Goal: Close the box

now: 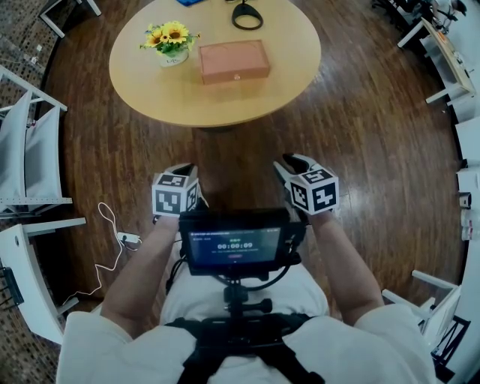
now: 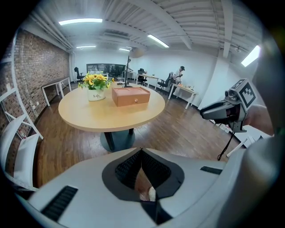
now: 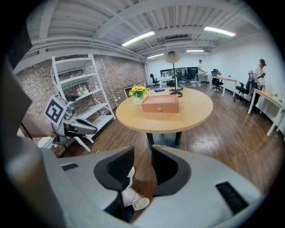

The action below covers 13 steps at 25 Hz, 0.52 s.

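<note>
Box [image 1: 234,61] pinkish-brown, rectangular, lid down flat, small round clasp on front face; sits about mid-table [image 1: 217,109], long side facing near edge. Pot of yellow flowers [image 1: 172,41] just beside it, toward table's left edge; black ring-shaped thing [image 1: 247,15] at far edge. Left gripper [image 1: 184,169] and right gripper [image 1: 292,161] held low by person's body, well apart from table, wood floor [image 1: 240,154] between. Left tongs pressed together at tips, empty; right tongs spread, empty. White chairs [image 1: 34,150] off table's left side
</note>
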Motion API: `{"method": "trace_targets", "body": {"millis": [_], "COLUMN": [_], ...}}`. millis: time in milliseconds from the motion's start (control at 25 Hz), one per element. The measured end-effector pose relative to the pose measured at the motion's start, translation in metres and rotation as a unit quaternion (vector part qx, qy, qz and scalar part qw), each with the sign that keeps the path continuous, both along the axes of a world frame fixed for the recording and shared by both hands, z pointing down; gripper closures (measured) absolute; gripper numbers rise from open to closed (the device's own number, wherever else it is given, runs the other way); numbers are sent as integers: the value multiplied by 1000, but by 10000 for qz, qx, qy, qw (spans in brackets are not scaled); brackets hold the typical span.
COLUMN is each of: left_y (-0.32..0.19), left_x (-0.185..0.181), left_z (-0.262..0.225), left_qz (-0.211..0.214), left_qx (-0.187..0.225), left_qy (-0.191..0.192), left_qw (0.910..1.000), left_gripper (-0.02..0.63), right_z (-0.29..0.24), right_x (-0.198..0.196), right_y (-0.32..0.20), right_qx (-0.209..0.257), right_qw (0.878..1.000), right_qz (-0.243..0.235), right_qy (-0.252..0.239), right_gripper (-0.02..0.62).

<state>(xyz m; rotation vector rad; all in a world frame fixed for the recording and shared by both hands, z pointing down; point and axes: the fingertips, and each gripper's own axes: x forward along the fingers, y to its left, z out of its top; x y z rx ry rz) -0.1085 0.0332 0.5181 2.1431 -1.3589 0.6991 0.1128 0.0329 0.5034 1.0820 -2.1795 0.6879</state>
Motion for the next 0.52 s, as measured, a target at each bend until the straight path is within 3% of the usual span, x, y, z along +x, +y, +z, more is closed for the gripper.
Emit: {"method": "trace_targets", "body": {"millis": [520], "left_y": [5], "left_x": [-6], "left_z": [5], "left_qz": [-52], "left_qx": [-36], "left_qy": [-35], "left_qw": [10000], "left_gripper": [612], "right_z": [1], "right_x": [-3], "right_y": [2], "right_qx": [13], "right_qw": [10000], "right_qz": [-31], "right_qy": [29], "right_gripper": [465]}}
